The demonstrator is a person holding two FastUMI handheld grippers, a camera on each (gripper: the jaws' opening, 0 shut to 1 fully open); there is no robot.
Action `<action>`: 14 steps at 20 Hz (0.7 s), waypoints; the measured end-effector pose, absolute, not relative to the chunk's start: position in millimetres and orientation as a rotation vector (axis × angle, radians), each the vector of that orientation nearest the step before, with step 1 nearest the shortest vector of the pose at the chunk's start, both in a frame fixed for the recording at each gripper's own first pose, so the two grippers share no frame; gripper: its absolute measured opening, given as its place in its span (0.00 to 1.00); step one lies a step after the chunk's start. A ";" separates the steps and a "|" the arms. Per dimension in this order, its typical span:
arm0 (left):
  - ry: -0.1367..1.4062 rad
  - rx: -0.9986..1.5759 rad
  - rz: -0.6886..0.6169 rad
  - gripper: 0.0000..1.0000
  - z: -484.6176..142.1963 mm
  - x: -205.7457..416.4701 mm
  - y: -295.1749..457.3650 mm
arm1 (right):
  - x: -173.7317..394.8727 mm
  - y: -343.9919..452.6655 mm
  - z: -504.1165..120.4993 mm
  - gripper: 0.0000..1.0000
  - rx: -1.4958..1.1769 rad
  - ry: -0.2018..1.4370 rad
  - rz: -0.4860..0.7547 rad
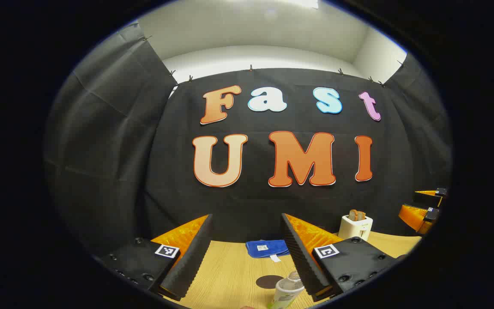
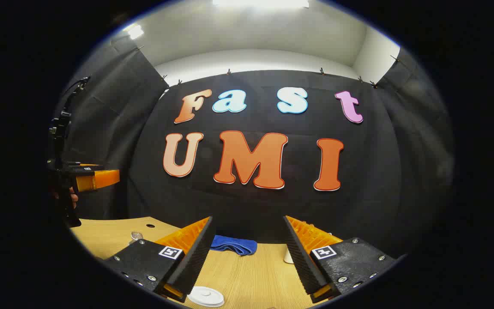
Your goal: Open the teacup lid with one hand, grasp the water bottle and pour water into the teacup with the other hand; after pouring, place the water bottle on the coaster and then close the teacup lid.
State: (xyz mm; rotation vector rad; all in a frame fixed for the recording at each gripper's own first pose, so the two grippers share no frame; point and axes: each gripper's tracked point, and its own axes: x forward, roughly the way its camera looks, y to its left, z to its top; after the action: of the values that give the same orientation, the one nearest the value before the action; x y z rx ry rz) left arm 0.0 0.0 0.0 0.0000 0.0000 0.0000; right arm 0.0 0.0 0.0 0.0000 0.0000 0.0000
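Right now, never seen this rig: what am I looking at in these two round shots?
No robot: a person holds handheld tongs in each hand, each carrying a fisheye camera. The left gripper view looks past the left tongs, open, holding nothing; the right tongs show far off. On the table: bottle, dark coaster, blue cloth, toaster. The right gripper view shows the right tongs, open and empty, above a white lid.
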 end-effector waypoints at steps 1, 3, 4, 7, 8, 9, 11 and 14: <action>-0.002 -0.002 -0.001 0.99 0.5 -0.1 -1.2 | 0.9 0.1 0.6 0.94 0.000 -0.002 0.001; -0.010 -0.002 -0.031 0.98 0.2 0.0 -10.1 | 1.7 2.8 -1.1 0.94 0.002 -0.004 0.010; -0.012 -0.002 -0.040 0.98 -0.1 -0.3 -12.7 | 2.4 4.0 -2.7 0.94 0.000 -0.001 0.011; -0.015 0.000 -0.025 0.99 -0.1 -0.8 -8.5 | 3.5 6.2 -5.0 0.94 -0.023 0.002 0.024; -0.014 -0.002 -0.018 0.99 -0.8 -0.6 -7.2 | 3.5 7.4 -5.3 0.94 -0.026 0.002 0.028; -0.011 -0.008 -0.014 0.99 -2.5 -1.0 -6.9 | 3.7 9.7 -6.2 0.94 -0.026 0.003 0.037; -0.008 -0.022 -0.010 0.99 -4.8 -1.8 -5.0 | 6.4 12.0 -11.8 0.94 -0.032 0.011 0.046; 0.003 -0.016 -0.006 0.99 -14.9 -4.6 -1.8 | 7.7 12.5 -23.8 0.94 -0.046 0.038 0.054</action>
State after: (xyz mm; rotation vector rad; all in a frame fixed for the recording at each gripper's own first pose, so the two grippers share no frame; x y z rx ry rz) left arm -4.6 -1.8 -14.9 -0.0160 0.0033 -0.0056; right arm 7.7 12.5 -23.8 -0.0459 0.0383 0.0536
